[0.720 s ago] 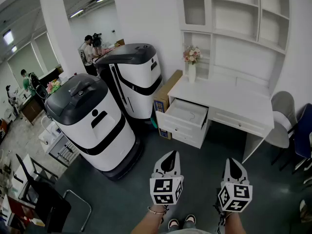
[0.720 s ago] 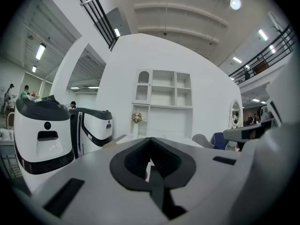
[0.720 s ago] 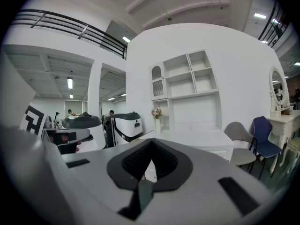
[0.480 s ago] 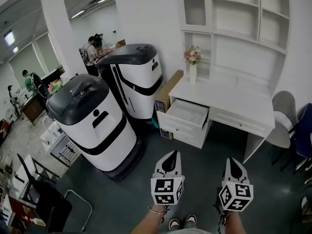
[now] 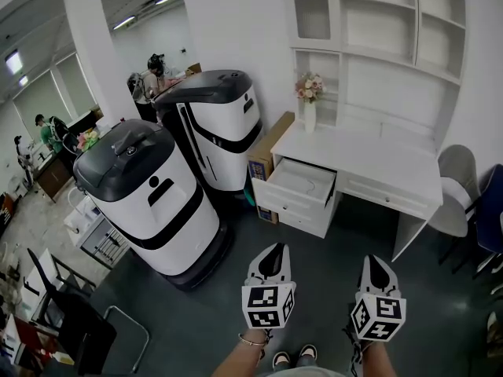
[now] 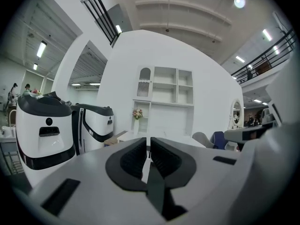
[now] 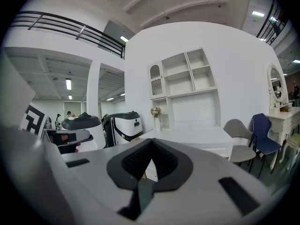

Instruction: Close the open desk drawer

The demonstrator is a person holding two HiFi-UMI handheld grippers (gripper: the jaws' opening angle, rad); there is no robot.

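Observation:
A white desk (image 5: 369, 162) stands against the far wall, and its left top drawer (image 5: 297, 185) is pulled out and looks empty. My left gripper (image 5: 273, 256) and right gripper (image 5: 375, 267) hover over the dark floor, well short of the desk, both pointing toward it. Both are shut with nothing between the pads. In the left gripper view the left gripper (image 6: 148, 144) has its pads together, and the desk (image 6: 161, 137) lies ahead beyond them. The right gripper (image 7: 151, 145) likewise shows closed pads in the right gripper view, the desk (image 7: 197, 136) ahead.
Two large white-and-black machines (image 5: 149, 199) (image 5: 214, 124) stand left of the desk. A cardboard box (image 5: 267, 149) sits between them and the drawer. A flower vase (image 5: 310, 104) stands on the desk, shelves (image 5: 377, 45) above. Chairs (image 5: 456, 199) are at right. People (image 5: 149, 73) work far off.

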